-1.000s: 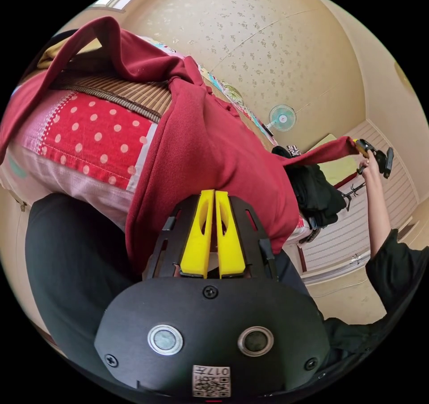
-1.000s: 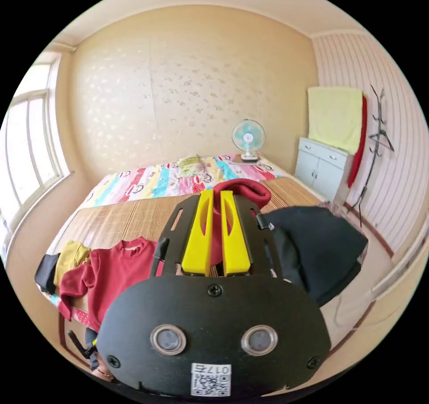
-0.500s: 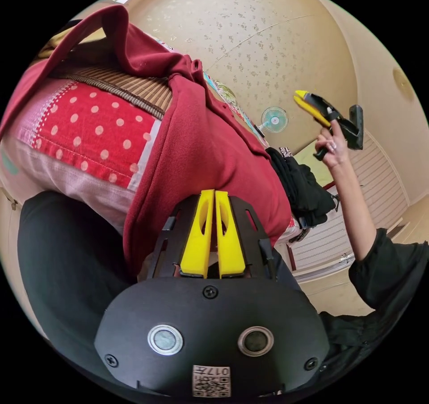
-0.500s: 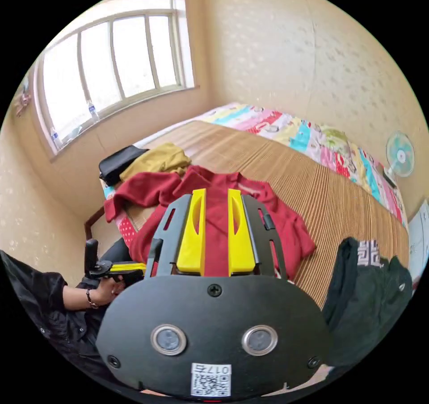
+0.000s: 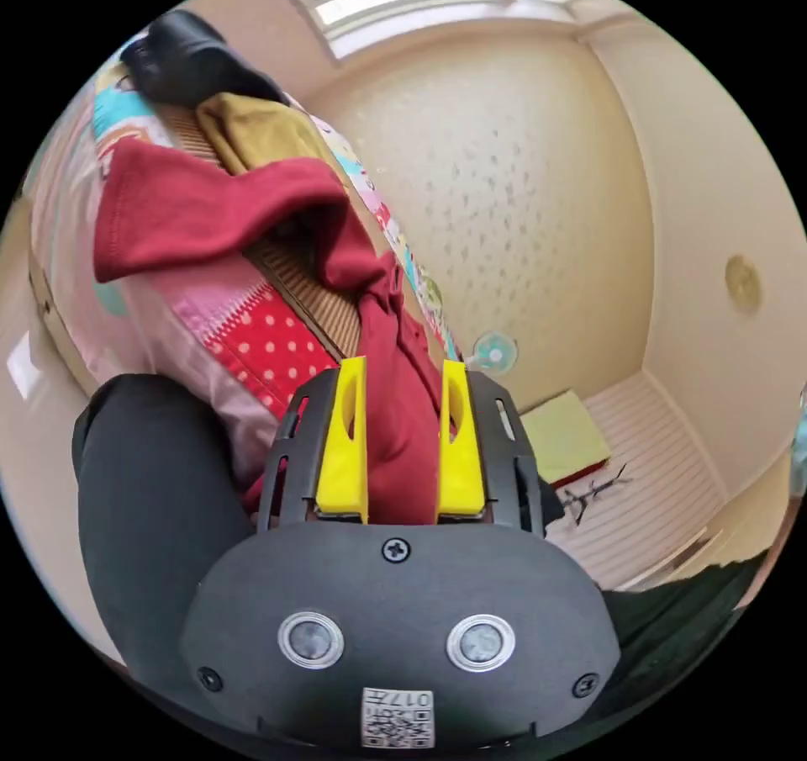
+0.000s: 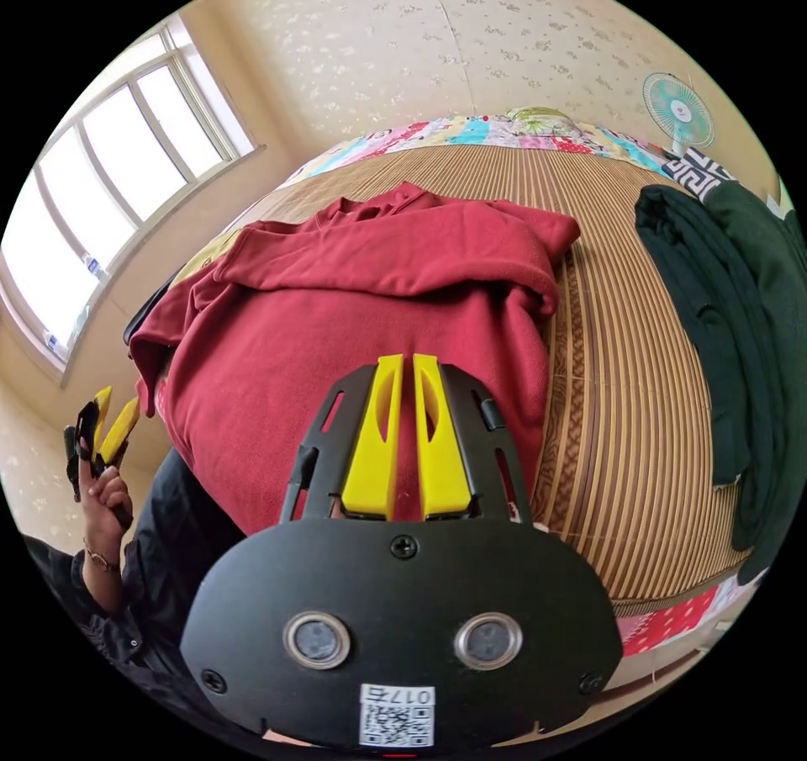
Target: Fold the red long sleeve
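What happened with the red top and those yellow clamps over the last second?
The right gripper let go of the sleeve it had lifted, and that sleeve now lies folded across the red long sleeve; its jaws have closed again. The left gripper released the hem and opened. The black clothes stayed put.

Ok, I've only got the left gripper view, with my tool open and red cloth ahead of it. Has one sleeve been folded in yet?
Observer: Yes. In the right gripper view one sleeve lies across the chest of the red long sleeve.
Operator: Where's the right tool?
Observer: The right tool is over the near hem, jaws almost together. I can't tell whether they pinch cloth.
Operator: And is my left tool touching the cloth?
Observer: No. The left tool is held up in a hand beside the bed, apart from the garment.
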A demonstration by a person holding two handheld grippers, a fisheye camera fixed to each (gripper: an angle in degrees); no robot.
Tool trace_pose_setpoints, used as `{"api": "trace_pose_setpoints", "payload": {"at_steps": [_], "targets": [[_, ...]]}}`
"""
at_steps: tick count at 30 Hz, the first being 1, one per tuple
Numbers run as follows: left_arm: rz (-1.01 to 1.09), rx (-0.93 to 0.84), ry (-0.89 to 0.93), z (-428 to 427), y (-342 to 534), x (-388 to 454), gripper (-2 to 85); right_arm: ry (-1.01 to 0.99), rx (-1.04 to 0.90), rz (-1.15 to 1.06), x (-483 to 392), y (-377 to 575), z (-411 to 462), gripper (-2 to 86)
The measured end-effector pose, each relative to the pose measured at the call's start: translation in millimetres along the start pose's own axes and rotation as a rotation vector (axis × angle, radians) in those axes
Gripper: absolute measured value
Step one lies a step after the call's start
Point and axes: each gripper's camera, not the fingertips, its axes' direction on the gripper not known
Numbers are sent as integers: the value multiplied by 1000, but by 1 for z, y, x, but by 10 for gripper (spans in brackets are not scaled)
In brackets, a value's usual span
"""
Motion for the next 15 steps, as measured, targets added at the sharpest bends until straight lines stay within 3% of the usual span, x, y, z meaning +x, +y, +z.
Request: {"api": "trace_pose_setpoints", "payload": {"at_steps": [6, 10, 12, 15], "targets": [[-587, 247, 279, -58, -39, -122, 166, -14, 12, 3, 17, 16, 7, 31], [-947, 445, 479, -53, -7, -188, 114, 7, 18, -8, 25, 27, 9, 30], [-1005, 480, 519, -44, 4, -201, 80, 11, 18, -10, 29, 31, 10, 30], [-910, 495, 429, -51, 2, -190, 38, -4, 20, -5, 41, 37, 10, 29]]}}
